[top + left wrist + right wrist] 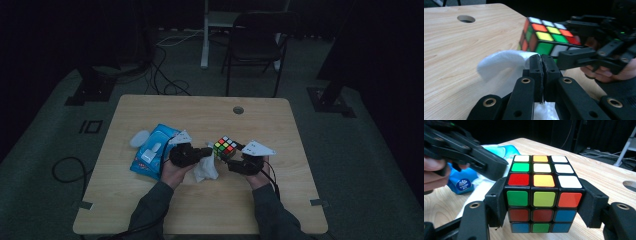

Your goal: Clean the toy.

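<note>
A scrambled puzzle cube is clamped between the jaws of my right gripper, held just above the wooden table. My left gripper is shut on a white tissue, which it holds against the cube's left side. In the left gripper view, the right gripper reaches in from the right around the cube.
A blue tissue pack lies left of the hands, with a small white object beside it. A cable hole sits near the table's far edge. A black chair stands beyond the table.
</note>
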Demonstrator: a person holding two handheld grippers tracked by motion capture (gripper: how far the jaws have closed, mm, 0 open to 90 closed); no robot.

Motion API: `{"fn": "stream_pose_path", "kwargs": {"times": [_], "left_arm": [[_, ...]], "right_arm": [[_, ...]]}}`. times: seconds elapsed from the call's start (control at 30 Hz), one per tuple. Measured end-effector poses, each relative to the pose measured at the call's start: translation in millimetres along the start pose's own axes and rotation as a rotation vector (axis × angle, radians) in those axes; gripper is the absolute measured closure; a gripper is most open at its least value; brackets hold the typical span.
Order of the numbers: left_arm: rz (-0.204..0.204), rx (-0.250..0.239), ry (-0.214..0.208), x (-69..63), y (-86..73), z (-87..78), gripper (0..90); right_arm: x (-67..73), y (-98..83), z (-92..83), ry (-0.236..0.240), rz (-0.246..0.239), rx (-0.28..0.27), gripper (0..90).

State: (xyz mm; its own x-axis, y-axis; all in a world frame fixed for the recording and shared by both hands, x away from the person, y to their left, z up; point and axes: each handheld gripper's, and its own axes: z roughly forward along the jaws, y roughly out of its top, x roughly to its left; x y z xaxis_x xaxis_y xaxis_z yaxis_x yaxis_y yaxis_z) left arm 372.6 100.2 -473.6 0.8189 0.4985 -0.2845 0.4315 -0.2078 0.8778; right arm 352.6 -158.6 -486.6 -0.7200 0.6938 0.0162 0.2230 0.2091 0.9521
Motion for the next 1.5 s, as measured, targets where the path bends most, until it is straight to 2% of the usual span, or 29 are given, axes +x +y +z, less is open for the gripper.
{"fn": "stream_pose_path", "kwargs": {"times": [0.17, 0.37, 0.5, 0.83, 1.07, 1.5], "left_arm": [[0.022, 0.011, -0.028, -9.7, 0.4, -0.7, 88.7], [0.058, 0.064, -0.061, -21.0, -1.7, 3.8, 88.5], [0.074, 0.063, -0.067, -22.2, 1.1, 4.2, 88.6], [0.074, 0.004, -0.012, -11.6, 11.5, -4.6, 88.6], [0.061, -0.040, -0.003, -8.5, 15.6, -5.1, 88.6], [0.073, -0.026, 0.013, -8.0, 11.2, -4.8, 88.6]], "right_arm": [[-1.7, -2.2, 2.4, -0.017, 0.007, 0.017, 34.3], [-3.3, -2.6, 2.7, -0.036, 0.012, 0.023, 34.3], [-2.3, -3.1, 3.7, -0.019, 0.008, 0.026, 34.3], [5.0, -2.4, 6.1, 0.037, -0.004, 0.024, 34.3], [4.1, -2.9, 6.6, 0.052, 0.003, 0.025, 34.3], [2.7, -1.6, 4.7, 0.053, 0.026, 0.018, 34.3]]}}
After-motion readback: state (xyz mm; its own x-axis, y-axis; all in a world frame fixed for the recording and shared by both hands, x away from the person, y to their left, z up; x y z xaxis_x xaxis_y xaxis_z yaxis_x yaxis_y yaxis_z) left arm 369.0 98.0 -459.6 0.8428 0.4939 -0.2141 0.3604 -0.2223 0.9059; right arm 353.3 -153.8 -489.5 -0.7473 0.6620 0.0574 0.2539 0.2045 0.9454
